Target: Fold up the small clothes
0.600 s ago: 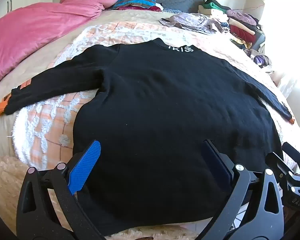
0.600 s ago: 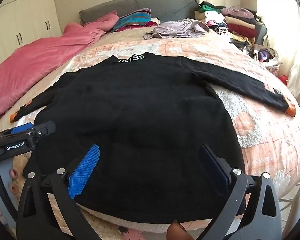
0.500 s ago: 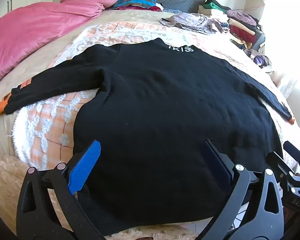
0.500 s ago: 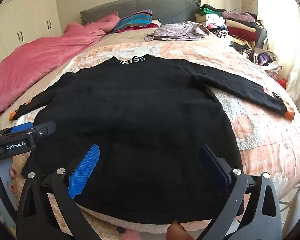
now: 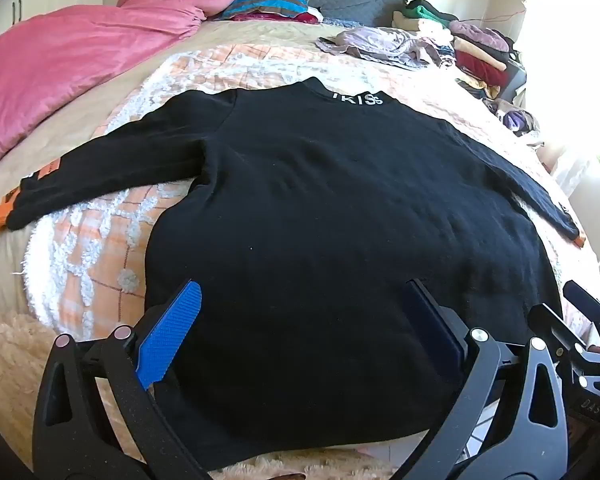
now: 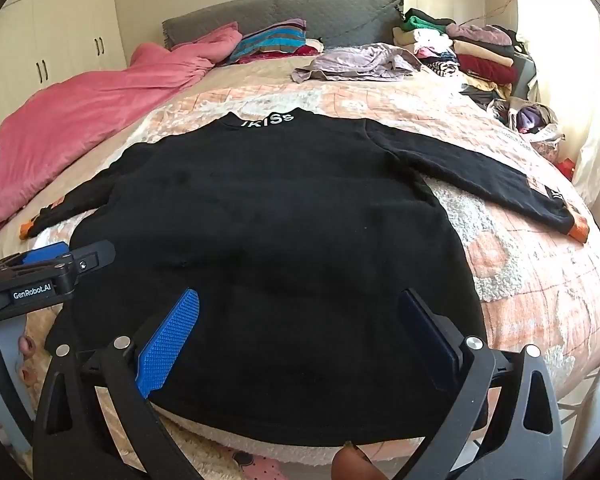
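Note:
A black long-sleeved sweater [image 5: 320,208] lies flat on the bed, collar with white letters [image 5: 356,99] at the far side, both sleeves spread out with orange cuffs. It also shows in the right wrist view [image 6: 268,216]. My left gripper [image 5: 304,320] is open and empty, hovering over the hem near the sweater's left half. My right gripper [image 6: 300,320] is open and empty over the hem toward the right half. The left gripper also shows at the left edge of the right wrist view [image 6: 48,272].
A pink duvet [image 5: 60,60] lies at the left of the bed. A crumpled lilac garment [image 6: 360,64] and stacks of folded clothes [image 6: 472,48] sit at the far right. A grey headboard [image 6: 280,12] and wardrobe doors [image 6: 52,40] stand behind.
The right wrist view has risen and pulled back slightly, so the sweater sits lower in frame. The left gripper has barely moved. Both stay open.

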### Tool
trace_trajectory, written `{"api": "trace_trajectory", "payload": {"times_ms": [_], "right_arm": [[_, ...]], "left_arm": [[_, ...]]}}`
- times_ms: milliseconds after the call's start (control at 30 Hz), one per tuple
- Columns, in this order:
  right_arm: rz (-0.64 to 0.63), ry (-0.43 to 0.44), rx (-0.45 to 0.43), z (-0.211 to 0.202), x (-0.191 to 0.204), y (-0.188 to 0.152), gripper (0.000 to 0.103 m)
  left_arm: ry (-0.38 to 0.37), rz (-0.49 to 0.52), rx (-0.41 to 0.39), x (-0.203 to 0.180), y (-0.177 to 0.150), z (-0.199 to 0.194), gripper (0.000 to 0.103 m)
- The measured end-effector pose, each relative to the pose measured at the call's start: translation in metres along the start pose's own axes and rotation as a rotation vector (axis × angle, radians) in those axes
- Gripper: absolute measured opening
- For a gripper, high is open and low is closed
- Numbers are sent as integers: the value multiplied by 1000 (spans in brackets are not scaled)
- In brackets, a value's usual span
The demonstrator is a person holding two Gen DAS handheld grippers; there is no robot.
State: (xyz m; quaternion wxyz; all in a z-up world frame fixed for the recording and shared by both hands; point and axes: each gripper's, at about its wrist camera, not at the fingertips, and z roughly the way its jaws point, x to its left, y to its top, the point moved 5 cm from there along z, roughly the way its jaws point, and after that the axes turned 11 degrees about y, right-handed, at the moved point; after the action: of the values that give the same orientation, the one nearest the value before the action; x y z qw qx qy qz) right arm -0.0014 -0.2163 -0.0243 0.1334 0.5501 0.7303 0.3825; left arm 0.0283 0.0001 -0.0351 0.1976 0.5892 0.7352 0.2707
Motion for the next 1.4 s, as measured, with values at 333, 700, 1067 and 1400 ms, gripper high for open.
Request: {"api": "trace_trajectory", "payload": {"times_ms": [333, 700, 1067, 1400], "right_arm": [[-2, -7, 1, -1, 1, 0, 99], [-3, -10, 2, -3, 1, -1, 99], [-2, -22, 0, -4, -1, -1, 99], [-2, -19, -1, -5, -2, -1, 99]], "left_arm": [[-3, 4, -6, -1, 0, -1, 94], [-3, 2, -8, 0, 0, -2, 94], [-5, -1, -10, 0, 1, -2, 94], [1, -1, -17, 0, 2, -4, 94]]}}
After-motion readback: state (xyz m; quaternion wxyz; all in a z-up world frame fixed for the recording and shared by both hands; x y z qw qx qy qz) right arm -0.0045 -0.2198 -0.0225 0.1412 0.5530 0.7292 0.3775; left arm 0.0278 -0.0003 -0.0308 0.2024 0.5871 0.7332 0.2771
